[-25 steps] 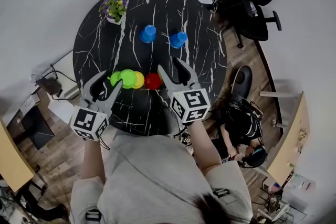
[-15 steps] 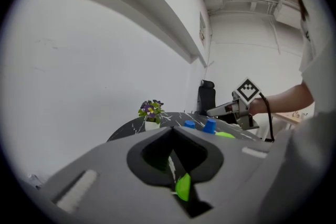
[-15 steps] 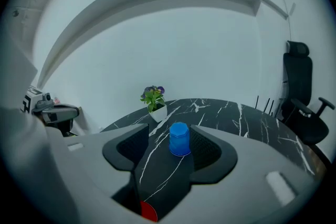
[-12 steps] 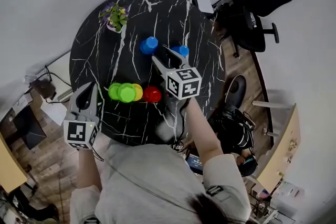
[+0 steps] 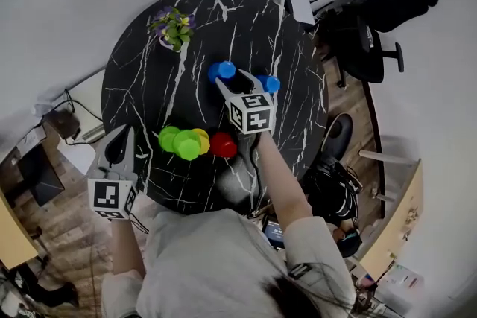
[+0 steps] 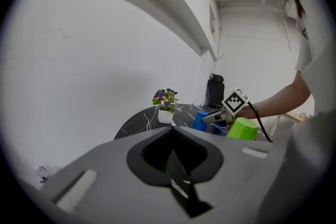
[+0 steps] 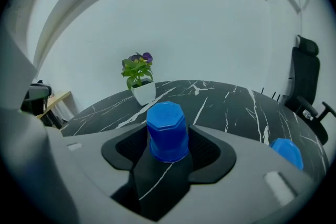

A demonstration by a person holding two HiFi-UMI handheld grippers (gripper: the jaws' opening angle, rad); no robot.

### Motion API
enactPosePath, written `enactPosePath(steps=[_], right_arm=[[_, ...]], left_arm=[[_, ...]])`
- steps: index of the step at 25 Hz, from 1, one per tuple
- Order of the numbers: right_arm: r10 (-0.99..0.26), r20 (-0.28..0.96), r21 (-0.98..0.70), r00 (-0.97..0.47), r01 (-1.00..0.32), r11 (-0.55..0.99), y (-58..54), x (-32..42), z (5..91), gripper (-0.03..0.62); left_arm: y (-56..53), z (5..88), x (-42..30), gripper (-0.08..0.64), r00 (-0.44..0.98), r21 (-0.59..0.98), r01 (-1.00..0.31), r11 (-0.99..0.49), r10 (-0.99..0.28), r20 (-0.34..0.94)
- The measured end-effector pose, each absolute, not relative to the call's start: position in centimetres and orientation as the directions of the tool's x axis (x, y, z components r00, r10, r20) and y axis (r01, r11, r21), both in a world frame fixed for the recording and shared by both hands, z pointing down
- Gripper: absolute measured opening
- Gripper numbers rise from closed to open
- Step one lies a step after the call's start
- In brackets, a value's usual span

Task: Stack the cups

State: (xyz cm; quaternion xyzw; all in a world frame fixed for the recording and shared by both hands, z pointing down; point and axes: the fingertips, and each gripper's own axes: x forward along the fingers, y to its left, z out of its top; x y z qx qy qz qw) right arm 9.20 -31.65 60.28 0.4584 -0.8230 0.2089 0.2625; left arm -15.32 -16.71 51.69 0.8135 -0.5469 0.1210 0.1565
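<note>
Right gripper (image 5: 238,80), moved up-frame from the red cup (image 5: 223,145) to centre, jaws opening either side of an inverted blue cup (image 7: 167,131), ungripped; left gripper (image 5: 123,136), withdrawn lower left, jaws together, empty: blue-cup pickup likely next.

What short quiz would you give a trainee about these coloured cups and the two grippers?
1. True or false: the left gripper is shut and empty.
2. What colour is the cup between the right gripper's jaws? A red; B blue; C yellow.
3. Fill in: ___ blue cups stand on the table.
Key: 1 true. 2 B; those jaws are opening, with the cup between them. 3 two; the other blue cup stands outside the jaws.
</note>
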Motion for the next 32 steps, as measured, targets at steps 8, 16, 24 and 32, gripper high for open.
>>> enactPosePath(steps=[8, 16, 24, 32], right_arm=[[-0.687, 0.561, -0.085, -0.461, -0.858, 0.507, -30.6, 9.1, 57.1, 0.216], [-0.738, 0.469, -0.138, -0.485, -0.866, 0.482, -25.9, 10.1, 49.9, 0.216], [-0.759, 0.447, -0.128, -0.474, -0.873, 0.471, -19.6, 10.7, 46.5, 0.216], [-0.732, 0.493, -0.103, -0.47, -0.867, 0.487, -13.5, 9.3, 47.3, 0.216]], left_arm=[[-16.8, 52.1, -14.5, 0.058, 0.383, 0.127, -0.923, -0.363, -0.843, 0.378], [-16.4, 50.6, -12.2, 0.058, 0.433, 0.118, -0.9, -0.419, -0.829, 0.355], [-15.3, 48.5, -10.6, 0.058, 0.477, 0.092, -0.876, -0.474, -0.82, 0.315], [-13.2, 47.0, -9.8, 0.058, 0.499, 0.067, -0.863, -0.502, -0.821, 0.279]])
